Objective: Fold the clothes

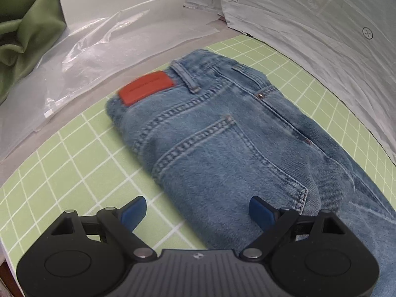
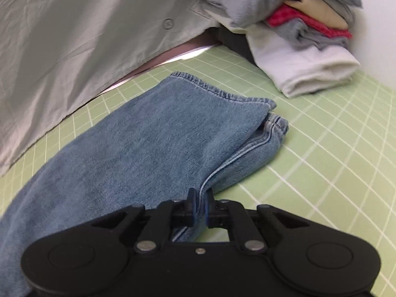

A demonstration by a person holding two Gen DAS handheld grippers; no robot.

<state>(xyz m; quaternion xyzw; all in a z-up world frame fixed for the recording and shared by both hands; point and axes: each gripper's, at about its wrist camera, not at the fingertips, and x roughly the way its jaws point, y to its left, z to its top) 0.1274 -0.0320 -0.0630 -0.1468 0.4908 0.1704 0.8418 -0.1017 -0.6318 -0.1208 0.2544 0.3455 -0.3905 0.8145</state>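
Observation:
A pair of blue jeans [image 1: 222,136] lies on the green grid mat [image 1: 74,160], folded lengthwise, with the orange-red waistband patch [image 1: 146,87] and back pocket facing up. My left gripper [image 1: 198,212] is open, its blue pads either side of the near edge of the jeans, just above the seat area. In the right wrist view the leg ends of the jeans [image 2: 160,136] lie on the mat [image 2: 334,148], hems at the far end. My right gripper [image 2: 200,205] is shut on the side seam edge of the jeans leg.
A grey-white sheet [image 1: 321,37] covers the back right; it also shows in the right wrist view [image 2: 74,49]. Clear plastic bags [image 1: 99,49] and green cloth [image 1: 24,24] lie at the left. A pile of folded clothes [image 2: 297,37] sits at the far right of the mat.

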